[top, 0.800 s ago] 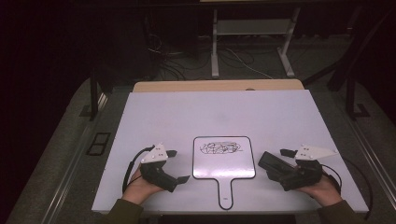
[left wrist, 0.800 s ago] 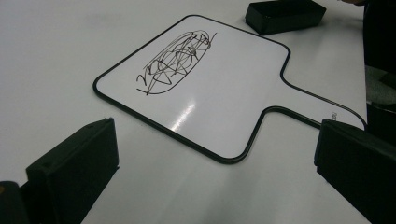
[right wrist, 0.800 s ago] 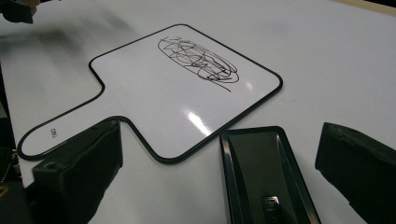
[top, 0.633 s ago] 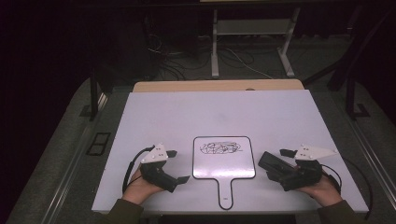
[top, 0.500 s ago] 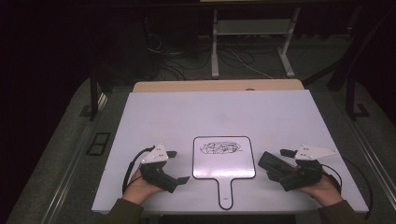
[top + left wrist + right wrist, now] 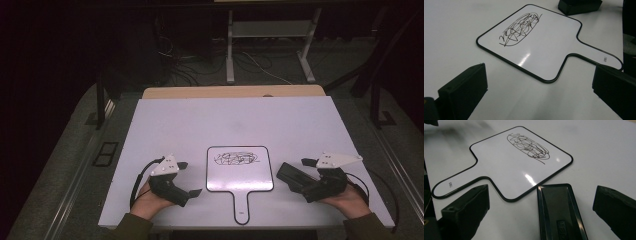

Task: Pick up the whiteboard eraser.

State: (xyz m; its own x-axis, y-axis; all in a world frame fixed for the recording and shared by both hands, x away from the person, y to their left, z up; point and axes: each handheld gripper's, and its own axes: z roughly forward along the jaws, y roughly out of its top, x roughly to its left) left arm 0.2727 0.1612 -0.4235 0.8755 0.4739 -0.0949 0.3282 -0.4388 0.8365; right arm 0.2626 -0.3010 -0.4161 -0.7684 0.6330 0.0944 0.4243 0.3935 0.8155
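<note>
My little whiteboard with black scribbles lies near the table's front edge, between my tongs. My left tongs are wide open and empty. My right tongs are wide open too, with the black eraser lying between the jaws.

The table is showing plain white. The paddle-shaped whiteboard is showing glossy white with a thin black border and a tangled black scribble. The eraser is showing glossy black. The 2 grippers are showing black bodies under pale grey plates: left, right.
</note>
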